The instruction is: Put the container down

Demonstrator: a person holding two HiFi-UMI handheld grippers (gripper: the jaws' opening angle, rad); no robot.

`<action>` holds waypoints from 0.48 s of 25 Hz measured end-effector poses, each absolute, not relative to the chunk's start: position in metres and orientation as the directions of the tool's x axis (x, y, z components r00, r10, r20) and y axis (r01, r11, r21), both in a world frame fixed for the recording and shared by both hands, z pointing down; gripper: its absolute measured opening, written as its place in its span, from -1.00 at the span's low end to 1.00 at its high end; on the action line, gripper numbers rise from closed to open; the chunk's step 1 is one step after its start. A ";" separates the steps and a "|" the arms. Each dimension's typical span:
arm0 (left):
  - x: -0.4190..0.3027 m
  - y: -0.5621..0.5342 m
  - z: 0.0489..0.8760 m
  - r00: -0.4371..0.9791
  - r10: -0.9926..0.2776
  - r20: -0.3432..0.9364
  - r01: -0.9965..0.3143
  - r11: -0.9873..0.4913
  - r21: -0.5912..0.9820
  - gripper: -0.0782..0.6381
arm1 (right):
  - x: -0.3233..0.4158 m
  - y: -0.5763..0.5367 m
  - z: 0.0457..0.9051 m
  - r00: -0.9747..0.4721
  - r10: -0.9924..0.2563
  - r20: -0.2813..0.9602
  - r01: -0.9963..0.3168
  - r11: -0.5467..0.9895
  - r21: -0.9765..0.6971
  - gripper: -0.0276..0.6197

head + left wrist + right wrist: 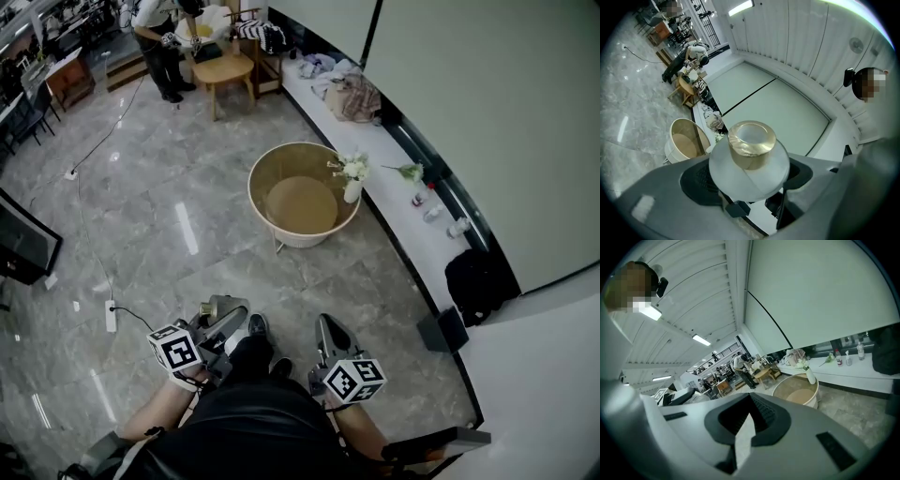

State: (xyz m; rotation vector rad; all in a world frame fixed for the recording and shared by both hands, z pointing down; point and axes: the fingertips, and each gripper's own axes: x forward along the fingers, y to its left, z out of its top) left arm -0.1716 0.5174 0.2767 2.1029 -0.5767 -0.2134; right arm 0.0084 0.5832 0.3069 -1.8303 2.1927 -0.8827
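The container is a round frosted-white jar with a gold neck. My left gripper is shut on its body and holds it up in the air. The head view shows the same container at the tip of the left gripper, low over the grey marble floor and close to my legs. My right gripper is beside it to the right. In the right gripper view its jaws are pressed together with nothing between them.
A large round beige tub stands on the floor ahead, next to a white ledge along the wall. On the ledge are a white vase with flowers, small bottles and a black bag. A wooden chair and a person are farther back.
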 end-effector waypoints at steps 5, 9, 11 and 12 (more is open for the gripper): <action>-0.151 0.487 0.286 0.881 -0.468 0.077 -0.317 -0.461 0.829 0.17 | 0.032 0.560 0.314 -0.230 -0.935 0.268 -0.847 0.057 -0.529 -0.90; -0.133 0.451 0.292 0.896 -0.439 0.061 -0.288 -0.471 0.834 0.17 | 0.049 0.530 0.318 -0.204 -0.937 0.285 -0.855 0.029 -0.518 -0.90; -0.123 0.428 0.296 0.905 -0.420 0.059 -0.276 -0.478 0.834 0.17 | 0.059 0.510 0.318 -0.187 -0.937 0.294 -0.858 0.010 -0.514 -0.90; -0.118 0.416 0.297 0.909 -0.412 0.059 -0.271 -0.479 0.835 0.17 | 0.064 0.499 0.318 -0.178 -0.938 0.298 -0.858 0.000 -0.513 -0.90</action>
